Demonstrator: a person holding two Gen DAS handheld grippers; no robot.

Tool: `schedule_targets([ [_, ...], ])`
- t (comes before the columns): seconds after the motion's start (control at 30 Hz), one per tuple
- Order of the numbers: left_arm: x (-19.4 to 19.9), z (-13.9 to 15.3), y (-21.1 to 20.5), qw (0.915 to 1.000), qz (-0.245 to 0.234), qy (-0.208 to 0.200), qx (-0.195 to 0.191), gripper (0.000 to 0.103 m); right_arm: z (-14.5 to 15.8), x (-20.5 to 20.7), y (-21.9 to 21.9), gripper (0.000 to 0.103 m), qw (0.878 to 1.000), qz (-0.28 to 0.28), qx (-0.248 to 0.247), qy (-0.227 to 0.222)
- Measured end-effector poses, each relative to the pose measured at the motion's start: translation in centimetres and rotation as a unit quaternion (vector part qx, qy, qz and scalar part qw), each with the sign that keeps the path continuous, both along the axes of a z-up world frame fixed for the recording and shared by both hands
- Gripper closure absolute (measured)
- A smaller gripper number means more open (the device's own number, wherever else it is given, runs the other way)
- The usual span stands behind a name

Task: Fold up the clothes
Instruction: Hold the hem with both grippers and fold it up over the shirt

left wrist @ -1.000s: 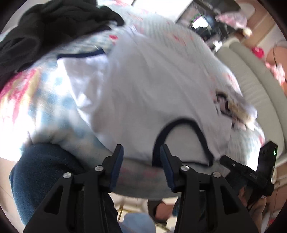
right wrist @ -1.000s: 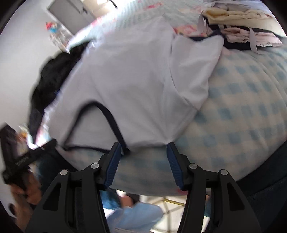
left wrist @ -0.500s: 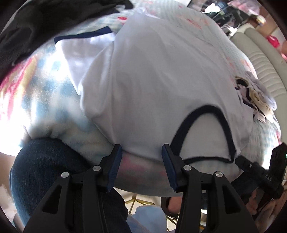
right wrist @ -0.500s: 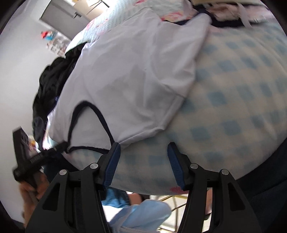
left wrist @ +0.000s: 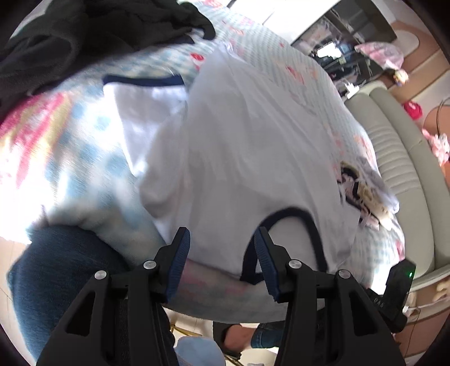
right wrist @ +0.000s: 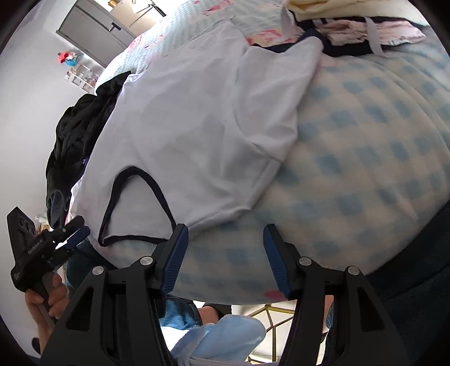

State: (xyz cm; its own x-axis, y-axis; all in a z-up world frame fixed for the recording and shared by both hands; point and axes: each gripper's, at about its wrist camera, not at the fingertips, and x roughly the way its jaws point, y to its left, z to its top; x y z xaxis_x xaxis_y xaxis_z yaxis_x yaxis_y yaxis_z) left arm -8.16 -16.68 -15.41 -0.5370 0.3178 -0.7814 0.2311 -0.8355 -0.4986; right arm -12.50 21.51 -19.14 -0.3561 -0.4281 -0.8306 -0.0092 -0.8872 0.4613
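Note:
A white T-shirt (left wrist: 239, 146) with a dark navy collar (left wrist: 298, 214) lies spread flat on a blue-checked blanket (left wrist: 84, 157), neck end toward me. My left gripper (left wrist: 222, 253) is open above the shirt's near edge, just left of the collar, with nothing pinched. In the right wrist view the same T-shirt (right wrist: 191, 126) shows its collar (right wrist: 132, 197) and a sleeve (right wrist: 270, 107) folded outward. My right gripper (right wrist: 225, 250) is open over the blanket (right wrist: 365, 157), its left finger by the shirt's shoulder corner. Each gripper appears in the other's view: the right gripper (left wrist: 393, 290) and the left gripper (right wrist: 67, 236).
A heap of black clothes (left wrist: 70, 36) lies at the far left of the bed, also the black heap (right wrist: 73, 135). A stack of folded garments (right wrist: 351, 25) sits beyond the sleeve. A grey sofa (left wrist: 402, 157) flanks the bed. A jeans-clad leg (left wrist: 56, 276) is against the bed's edge.
The left wrist view swung in toward the collar and back out again. The right gripper shifted slightly along the shirt's near edge. Both stay open, and the shirt lies as before.

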Motion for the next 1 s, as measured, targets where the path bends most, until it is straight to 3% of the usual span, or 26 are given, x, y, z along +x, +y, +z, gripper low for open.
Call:
schedule_targets([
  [0.17, 0.1, 0.3, -1.3, 0.9985, -0.014, -0.037, -0.038, 0.052, 0.5, 0.4, 0.8, 0.046, 1.000, -0.017, 0.005, -0.001],
  [0.27, -0.3, -0.2, -0.4, 0.9984, -0.045, -0.035, 0.002, 0.052, 0.7, 0.4, 0.6, 0.044, 1.000, -0.014, 0.011, -0.002],
  [0.37, 0.3, 0.0, -0.3, 0.9973, -0.027, 0.001, 0.069, 0.052, 0.8, 0.2, -0.5, 0.041, 1.000, 0.009, 0.009, -0.002],
  [0.43, 0.3, -0.1, -0.3, 0.9986, 0.002, -0.006, 0.052, 0.052, 1.1, 0.3, -1.1, 0.041, 1.000, 0.022, 0.010, 0.004],
  [0.53, 0.0, -0.7, 0.3, 0.9993, 0.008, -0.032, 0.017, 0.052, 1.5, 0.2, -1.3, 0.041, 1.000, 0.019, -0.010, 0.007],
  [0.83, -1.0, -1.2, 1.9, 0.9975, -0.020, -0.068, 0.002, 0.047, 1.3, -1.2, -3.3, 0.040, 0.999, 0.041, 0.023, 0.003],
  [0.9, -0.4, -0.7, 2.2, 0.9980, -0.006, -0.060, 0.016, 0.048, 1.5, -1.4, -2.6, 0.040, 1.000, 0.011, 0.012, 0.003],
  [1.0, 0.6, -1.8, 2.7, 0.9946, 0.011, -0.078, 0.067, 0.048, 1.2, -1.4, -0.9, 0.040, 0.999, -0.035, -0.005, -0.006],
])
